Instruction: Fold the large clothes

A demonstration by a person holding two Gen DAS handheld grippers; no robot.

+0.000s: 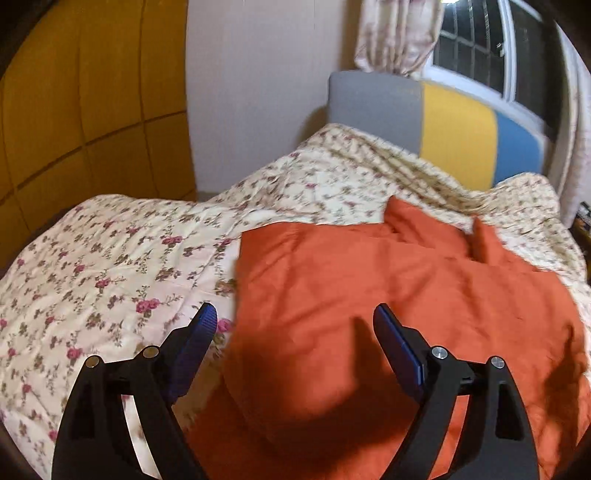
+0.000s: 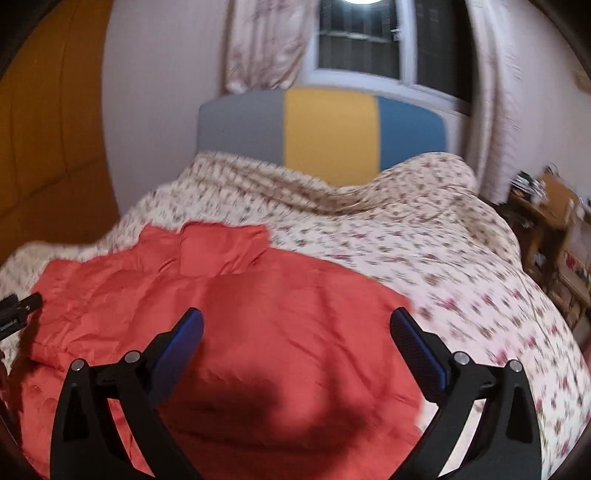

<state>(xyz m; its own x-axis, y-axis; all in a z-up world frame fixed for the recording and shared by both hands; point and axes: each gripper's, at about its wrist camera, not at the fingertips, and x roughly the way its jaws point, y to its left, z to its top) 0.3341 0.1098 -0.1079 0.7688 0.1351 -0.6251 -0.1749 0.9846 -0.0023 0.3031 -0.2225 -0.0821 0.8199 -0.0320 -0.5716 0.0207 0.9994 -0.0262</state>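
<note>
Left wrist view: your left gripper jaws gape empty above the orange garment (near hem cut off).
Right wrist view: right gripper likewise spread wide, gripping nothing; floral quilt blurred.

The left gripper fills the bottom of the frame, its two black arms with blue pads spread wide, nothing between them. Beneath and beyond lies an orange garment, spread flat across the centre and right, its collar end rumpled toward the upper right. It rests on a floral quilt covering the bed. Behind stand a grey, yellow and blue headboard, a curtain and a window; orange padded panels fill the upper left.
</note>
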